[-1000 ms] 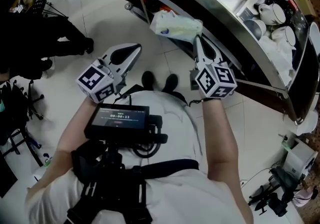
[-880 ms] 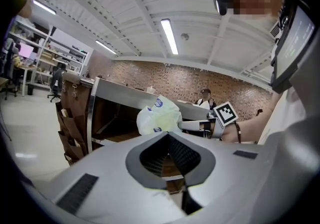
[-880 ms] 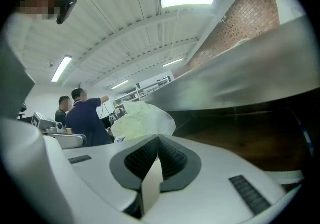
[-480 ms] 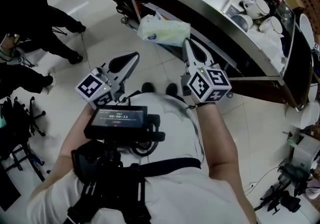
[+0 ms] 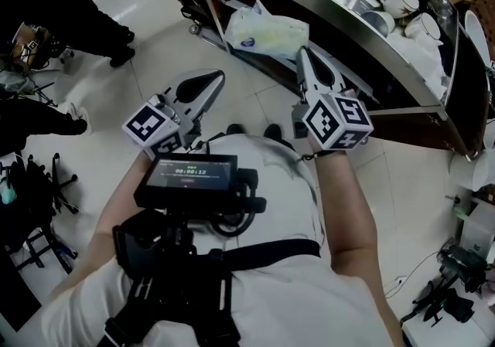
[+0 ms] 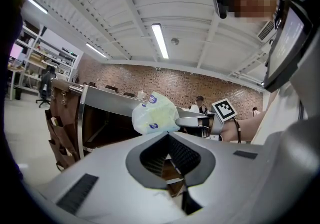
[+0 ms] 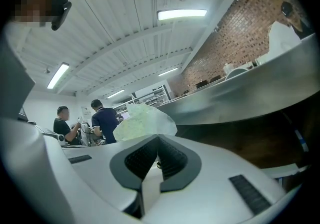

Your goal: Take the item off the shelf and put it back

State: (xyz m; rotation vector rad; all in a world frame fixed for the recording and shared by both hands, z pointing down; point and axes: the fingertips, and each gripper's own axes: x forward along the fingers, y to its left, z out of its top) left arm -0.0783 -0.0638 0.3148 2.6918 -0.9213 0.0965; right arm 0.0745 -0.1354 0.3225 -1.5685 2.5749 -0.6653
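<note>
White and pale-yellow plastic packet [image 5: 267,32] is hanging in the air just in front of the steel shelf [image 5: 348,25] in the head view. The right gripper [image 5: 302,50] is pinching its near edge. The left gripper [image 5: 220,75] is pointing forward to one side, apart from the packet.

Left gripper view: the jaws are meeting at their tips with nothing between them, and the packet is showing beyond.

Right gripper view: the jaws are pressing together on the packet's edge, off the shelf.
</note>
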